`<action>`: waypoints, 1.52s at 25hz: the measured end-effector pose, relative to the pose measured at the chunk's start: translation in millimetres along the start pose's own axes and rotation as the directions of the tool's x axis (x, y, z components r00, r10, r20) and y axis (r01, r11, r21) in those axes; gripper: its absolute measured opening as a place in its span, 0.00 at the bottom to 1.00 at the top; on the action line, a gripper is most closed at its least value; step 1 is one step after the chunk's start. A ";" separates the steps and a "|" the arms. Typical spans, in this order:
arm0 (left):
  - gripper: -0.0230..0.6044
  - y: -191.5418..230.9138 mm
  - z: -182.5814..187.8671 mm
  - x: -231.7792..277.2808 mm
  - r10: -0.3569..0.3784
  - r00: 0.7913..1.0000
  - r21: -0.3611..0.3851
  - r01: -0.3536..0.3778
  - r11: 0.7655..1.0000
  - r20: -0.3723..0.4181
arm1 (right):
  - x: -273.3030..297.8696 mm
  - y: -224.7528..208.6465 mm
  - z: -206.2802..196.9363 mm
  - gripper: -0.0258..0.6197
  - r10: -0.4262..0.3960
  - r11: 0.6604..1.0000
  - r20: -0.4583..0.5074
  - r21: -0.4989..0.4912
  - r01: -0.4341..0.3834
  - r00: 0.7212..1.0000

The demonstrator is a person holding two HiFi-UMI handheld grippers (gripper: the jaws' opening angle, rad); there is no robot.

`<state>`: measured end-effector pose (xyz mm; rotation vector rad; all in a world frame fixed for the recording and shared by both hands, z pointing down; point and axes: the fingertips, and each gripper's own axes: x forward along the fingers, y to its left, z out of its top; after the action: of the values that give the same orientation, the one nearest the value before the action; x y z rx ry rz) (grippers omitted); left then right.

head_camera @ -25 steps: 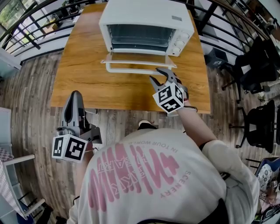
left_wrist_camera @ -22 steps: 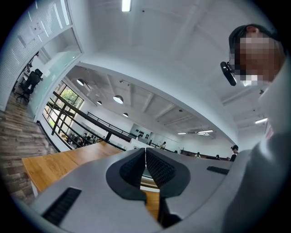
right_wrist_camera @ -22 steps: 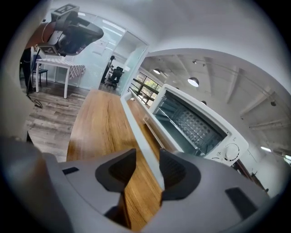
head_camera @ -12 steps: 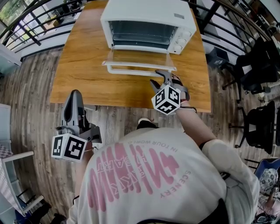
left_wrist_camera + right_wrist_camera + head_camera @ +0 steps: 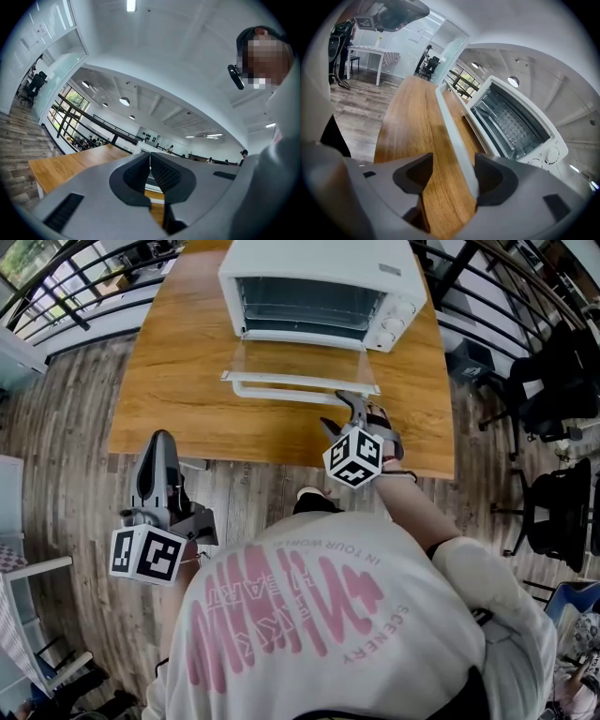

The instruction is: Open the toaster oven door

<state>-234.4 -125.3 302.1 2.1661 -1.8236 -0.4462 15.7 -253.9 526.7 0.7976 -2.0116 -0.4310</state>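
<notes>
The toaster oven [image 5: 319, 282] door [image 5: 300, 360] lies open and level over the tabletop [image 5: 183, 390]. Its handle [image 5: 452, 136] runs between the right tongs [image 5: 334, 410], which have just been opening, and sits close beside one pad. The left tongs [image 5: 161, 441] are closed and empty, well apart from the door.

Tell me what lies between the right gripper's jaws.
The open door's handle runs between the right gripper's jaws, which have just been opening; table shows beneath. Seen in the right gripper view.
</notes>
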 end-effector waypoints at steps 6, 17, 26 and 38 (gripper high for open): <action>0.07 -2.2 -1.5 3.3 -0.004 1.000 -0.002 0.004 1.000 -0.012 | 1.9 6.7 3.8 0.56 0.015 0.991 0.037 0.134 -0.020 0.999; 0.07 -5.5 -4.4 6.4 -0.014 0.999 -0.004 0.014 1.000 -0.031 | 5.0 10.2 12.6 0.68 -0.034 0.898 0.122 0.439 -0.023 0.992; 0.07 -3.3 -7.0 8.2 -0.009 0.999 -0.007 0.008 1.000 -0.040 | 10.4 2.2 11.2 0.69 -0.084 0.702 0.177 0.709 -0.068 0.981; 0.07 -1.7 -10.4 10.9 -0.009 0.999 -0.008 0.009 1.000 -0.053 | 21.4 10.8 1.0 0.71 -0.075 0.471 0.186 0.873 -0.129 0.980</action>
<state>-226.9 -135.7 310.3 2.1601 -1.7817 -0.3931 2.6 -260.7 545.7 1.3763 -2.4060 0.7074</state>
